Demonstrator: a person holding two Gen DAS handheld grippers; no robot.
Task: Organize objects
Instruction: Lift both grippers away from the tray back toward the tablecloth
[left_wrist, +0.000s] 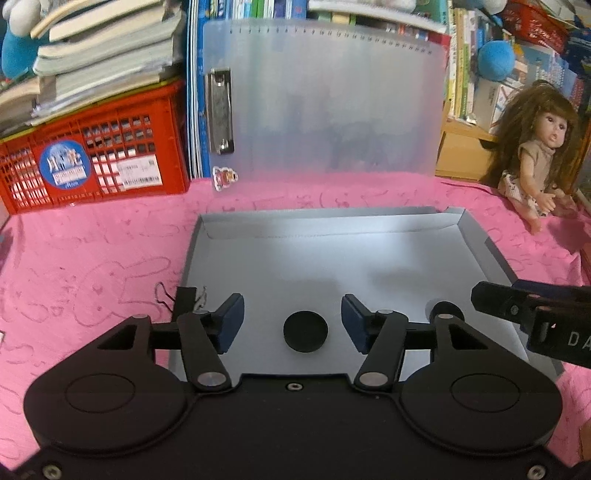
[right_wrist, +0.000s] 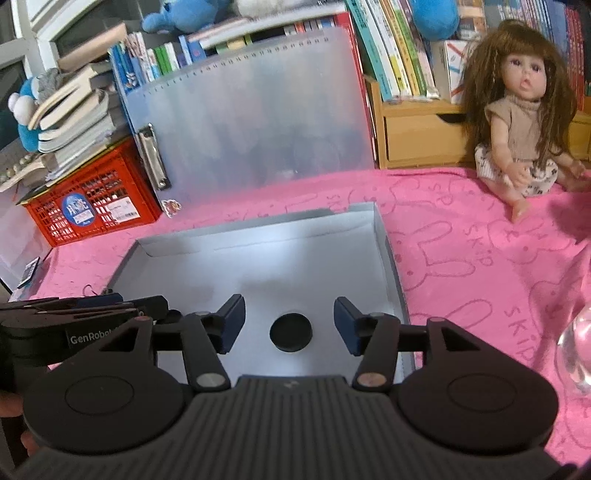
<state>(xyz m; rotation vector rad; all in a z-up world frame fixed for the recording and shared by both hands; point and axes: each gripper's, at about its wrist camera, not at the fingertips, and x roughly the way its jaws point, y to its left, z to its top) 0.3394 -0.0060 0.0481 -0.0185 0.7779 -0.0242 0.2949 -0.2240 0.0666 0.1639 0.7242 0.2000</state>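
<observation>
Black disc (left_wrist: 305, 331) lies in grey tray (left_wrist: 480, 254) — both claws open.

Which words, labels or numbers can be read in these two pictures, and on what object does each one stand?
"GenRobot", cut off at the end: left gripper body.
"DA", cut off: right gripper body.
"SKiP": pink cloth, repeated.
Ruler numbers: folder top edge, too small.
Crate stickers: blurred.
Book spines: unreadable.

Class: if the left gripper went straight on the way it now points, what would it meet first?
Probably the bare floor of the grey tray: the left gripper points down into it, jaws open and empty. Depth is uncertain.
</observation>
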